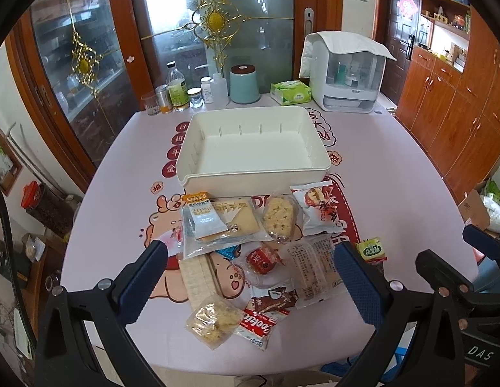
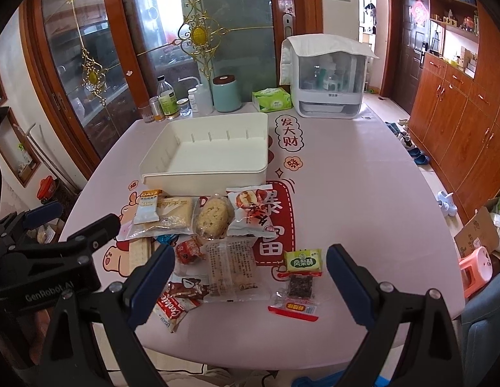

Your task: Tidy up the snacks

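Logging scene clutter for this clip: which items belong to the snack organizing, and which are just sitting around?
Part of the job:
white bin, nothing in it
snack packets piled in front of it, e.g. green pastry packet, red-and-white packet
left gripper and right gripper, both open

Just lying about:
tissue pack
teal canister
bottles and jars
white appliance

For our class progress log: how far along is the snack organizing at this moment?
Nothing looks done yet: the white bin holds no snacks. Nothing is in hand either; the left gripper and right gripper both hover open above the pile. All is left: the packets, such as the green pineapple cake and the rice crisp, lie on the table in front of the bin.
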